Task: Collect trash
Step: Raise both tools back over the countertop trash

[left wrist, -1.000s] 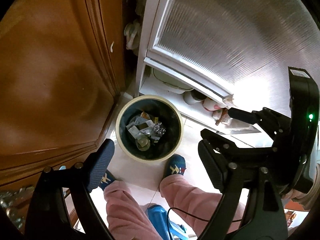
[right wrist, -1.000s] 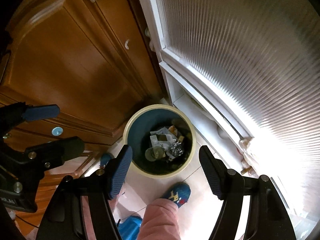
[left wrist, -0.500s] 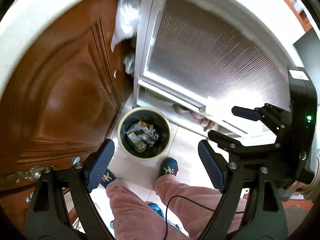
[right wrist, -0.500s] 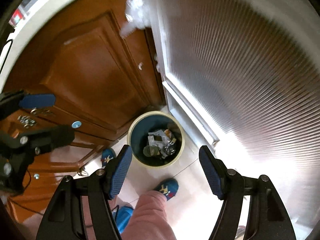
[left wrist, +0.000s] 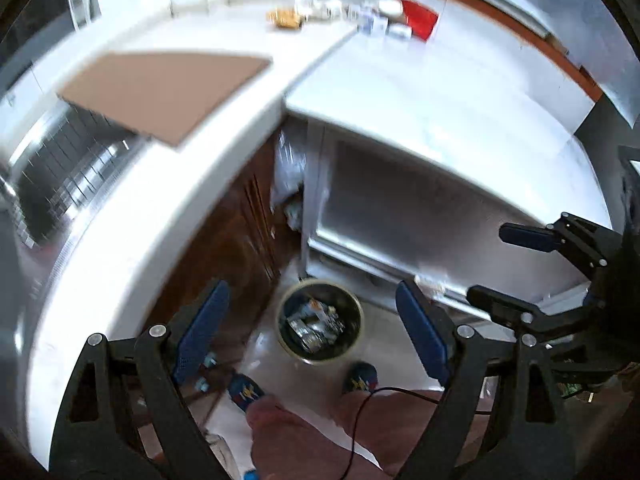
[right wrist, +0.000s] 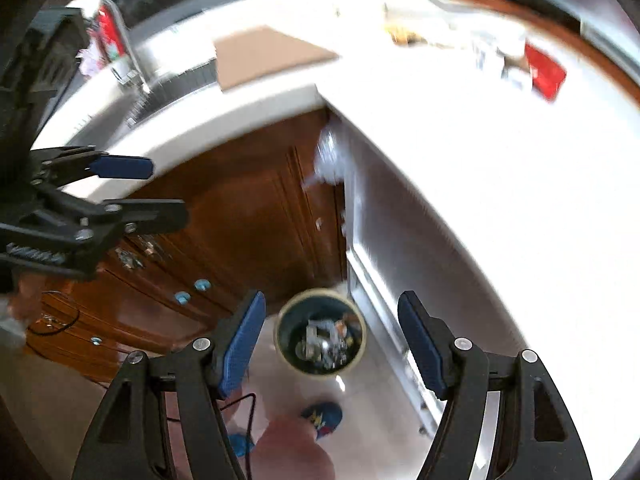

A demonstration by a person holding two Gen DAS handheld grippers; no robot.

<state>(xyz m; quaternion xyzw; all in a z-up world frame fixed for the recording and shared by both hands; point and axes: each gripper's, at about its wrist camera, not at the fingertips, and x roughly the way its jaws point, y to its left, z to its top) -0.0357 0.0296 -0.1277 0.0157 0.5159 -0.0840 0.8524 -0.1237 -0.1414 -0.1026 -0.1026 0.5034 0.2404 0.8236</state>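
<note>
A round waste bin (left wrist: 320, 322) with a cream rim stands on the tiled floor far below, holding crumpled wrappers and foil; it also shows in the right wrist view (right wrist: 320, 336). My left gripper (left wrist: 316, 336) is open and empty, high above the bin. My right gripper (right wrist: 332, 340) is open and empty, also high above it. Each gripper shows at the edge of the other's view, the right one (left wrist: 516, 268) and the left one (right wrist: 132, 192).
A white countertop (left wrist: 152, 216) curves around a wooden cabinet (right wrist: 248, 216). A brown cardboard sheet (left wrist: 164, 88) lies on it beside a steel sink (left wrist: 68, 176). Small items and a red packet (left wrist: 418, 20) sit at the back. My pink-trousered legs and blue slippers (left wrist: 360, 376) stand by the bin.
Both grippers have risen well above the bin, from floor level to above the countertop. The bin looks smaller and the counter, sink and cardboard have come into view. Both stay open.
</note>
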